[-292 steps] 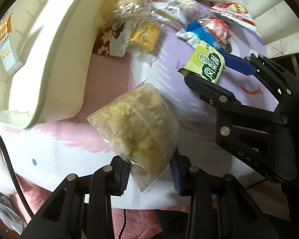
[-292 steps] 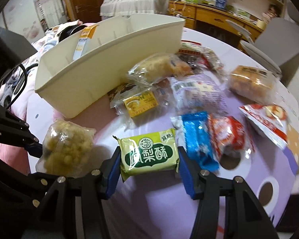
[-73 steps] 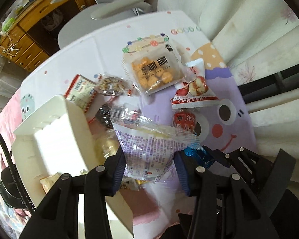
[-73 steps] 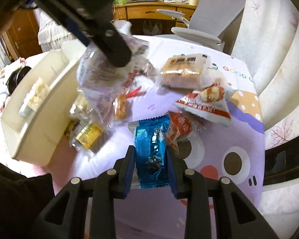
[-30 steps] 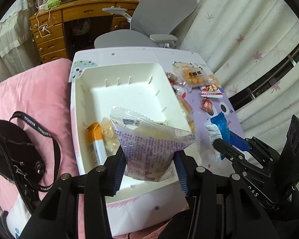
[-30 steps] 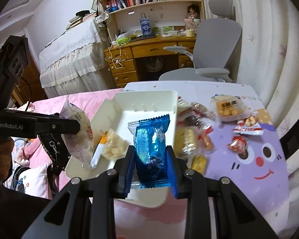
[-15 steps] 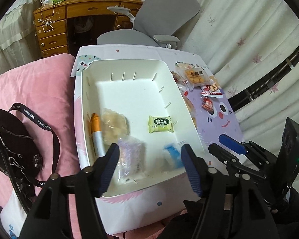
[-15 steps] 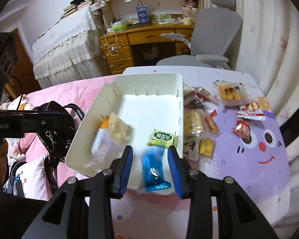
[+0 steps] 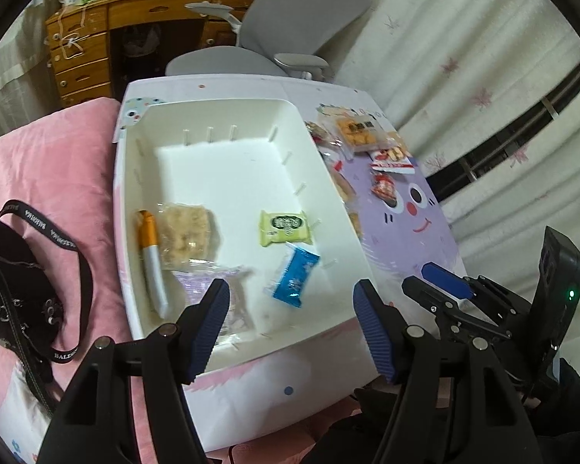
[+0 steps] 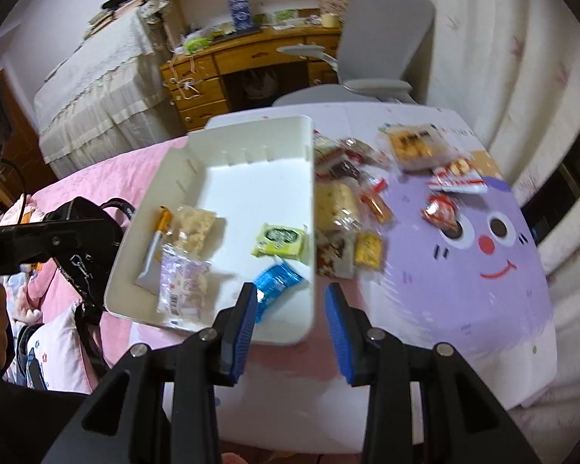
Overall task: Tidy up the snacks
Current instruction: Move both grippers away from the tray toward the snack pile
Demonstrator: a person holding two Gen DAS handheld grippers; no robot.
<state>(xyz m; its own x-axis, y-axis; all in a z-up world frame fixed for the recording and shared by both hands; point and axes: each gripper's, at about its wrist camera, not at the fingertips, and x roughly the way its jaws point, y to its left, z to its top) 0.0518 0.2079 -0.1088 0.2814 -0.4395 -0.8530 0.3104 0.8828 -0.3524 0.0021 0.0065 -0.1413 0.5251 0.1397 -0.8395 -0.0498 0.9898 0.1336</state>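
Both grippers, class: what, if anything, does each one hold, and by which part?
Nothing. The left gripper and right gripper hang open and empty above the white bin, where the purple packet and blue packet lie.

**Both packets now in the bin**

The left gripper (image 9: 290, 324), which a second ago pinched the purple packet (image 9: 220, 290) above the white bin (image 9: 228, 178), has let go: its jaws have just been opening and nothing is between them. That packet now lies on the bin floor, touching the crumbly snack (image 9: 185, 232).

The right gripper (image 10: 292, 324) has likewise released the blue packet (image 10: 276, 282), its jaws having just been opening. The packet lies in the bin just beside the green packet (image 10: 278, 239).

Ten seconds ago the crumbly snack and green packet were still held over the desk (image 10: 464, 270); both now rest in the bin.
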